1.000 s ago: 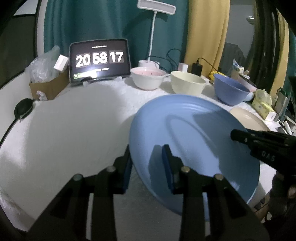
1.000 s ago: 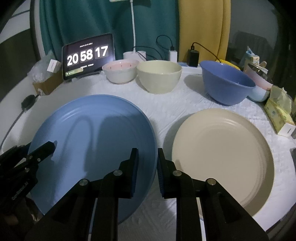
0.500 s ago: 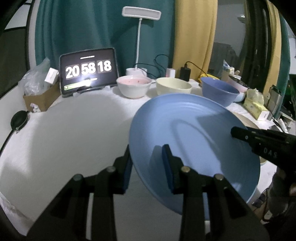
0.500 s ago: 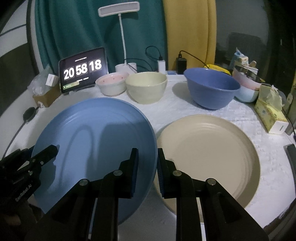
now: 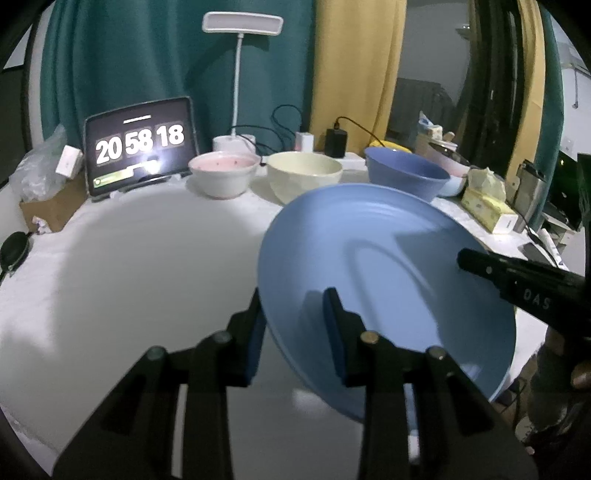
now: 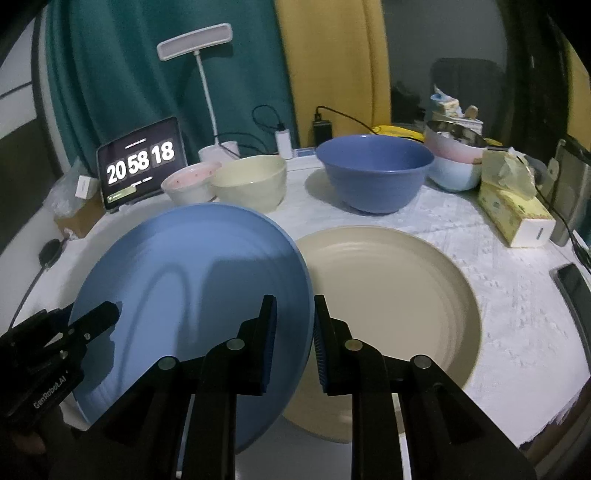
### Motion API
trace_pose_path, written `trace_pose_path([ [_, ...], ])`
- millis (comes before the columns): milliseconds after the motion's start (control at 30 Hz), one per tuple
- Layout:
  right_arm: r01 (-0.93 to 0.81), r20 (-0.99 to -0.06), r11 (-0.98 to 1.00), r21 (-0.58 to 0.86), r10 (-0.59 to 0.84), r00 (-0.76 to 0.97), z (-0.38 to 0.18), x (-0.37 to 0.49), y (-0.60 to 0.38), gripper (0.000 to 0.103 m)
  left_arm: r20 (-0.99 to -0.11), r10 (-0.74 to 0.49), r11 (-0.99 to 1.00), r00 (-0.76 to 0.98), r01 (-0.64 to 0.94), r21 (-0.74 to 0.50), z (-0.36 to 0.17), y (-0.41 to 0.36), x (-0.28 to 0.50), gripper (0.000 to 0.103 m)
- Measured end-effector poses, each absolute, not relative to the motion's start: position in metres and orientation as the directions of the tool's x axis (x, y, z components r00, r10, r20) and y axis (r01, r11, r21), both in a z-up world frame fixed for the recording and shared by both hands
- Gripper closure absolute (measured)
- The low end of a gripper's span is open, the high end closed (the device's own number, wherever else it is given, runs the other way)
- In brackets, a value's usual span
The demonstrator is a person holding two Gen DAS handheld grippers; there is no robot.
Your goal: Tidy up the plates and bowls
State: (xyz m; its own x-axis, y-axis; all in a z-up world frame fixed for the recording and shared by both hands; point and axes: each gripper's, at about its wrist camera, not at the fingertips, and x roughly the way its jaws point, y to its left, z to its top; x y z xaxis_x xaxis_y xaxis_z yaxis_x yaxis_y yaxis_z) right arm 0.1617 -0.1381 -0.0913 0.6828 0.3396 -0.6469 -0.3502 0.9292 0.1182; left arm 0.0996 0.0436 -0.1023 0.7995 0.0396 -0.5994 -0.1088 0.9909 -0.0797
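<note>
A large blue plate (image 5: 388,280) hangs tilted above the white tablecloth, carried from both sides. My left gripper (image 5: 295,321) is shut on its left rim, one pad over and one under. My right gripper (image 6: 293,332) is shut on the opposite rim of the blue plate (image 6: 192,295). Just to its right lies a beige plate (image 6: 399,302) flat on the cloth, its left edge hidden behind the blue rim. At the back stand a pink bowl (image 6: 188,182), a cream bowl (image 6: 251,181) and a blue bowl (image 6: 373,170).
A tablet clock (image 5: 140,147) and a lamp (image 5: 242,29) stand at the back left. A tissue box (image 6: 513,214) and stacked pastel bowls (image 6: 454,162) sit at the back right. A phone (image 6: 570,284) lies by the right table edge. A cardboard box (image 5: 51,206) sits far left.
Both grippers have carried the blue plate up and to the right; its right rim now overlaps the beige plate's left edge. The grips have not changed.
</note>
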Motion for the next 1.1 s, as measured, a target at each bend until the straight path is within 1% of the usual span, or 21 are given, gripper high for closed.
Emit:
trace_pose_path([
  [300, -0.299, -0.642, 0.944, 0.141, 0.317, 0.698, -0.096, 0.166, -0.17, 0.083, -0.59, 0.013, 0.996, 0.807, -0.06, -0.061, -0.1, 0.02, 0.115, 0.079],
  [633, -0.248, -0.647, 0.955, 0.165, 0.295, 0.703, -0.104, 0.172, -0.198, 0.083, -0.608, -0.024, 0.998, 0.794, -0.019, -0.065, -0.107, 0.003, 0.136, 0.08],
  [1100, -0.179, -0.643, 0.967, 0.179, 0.253, 0.723, -0.111, 0.182, -0.226, 0.083, -0.611, -0.05, 0.999, 0.79, 0.035, -0.037, -0.111, -0.025, 0.159, 0.08],
])
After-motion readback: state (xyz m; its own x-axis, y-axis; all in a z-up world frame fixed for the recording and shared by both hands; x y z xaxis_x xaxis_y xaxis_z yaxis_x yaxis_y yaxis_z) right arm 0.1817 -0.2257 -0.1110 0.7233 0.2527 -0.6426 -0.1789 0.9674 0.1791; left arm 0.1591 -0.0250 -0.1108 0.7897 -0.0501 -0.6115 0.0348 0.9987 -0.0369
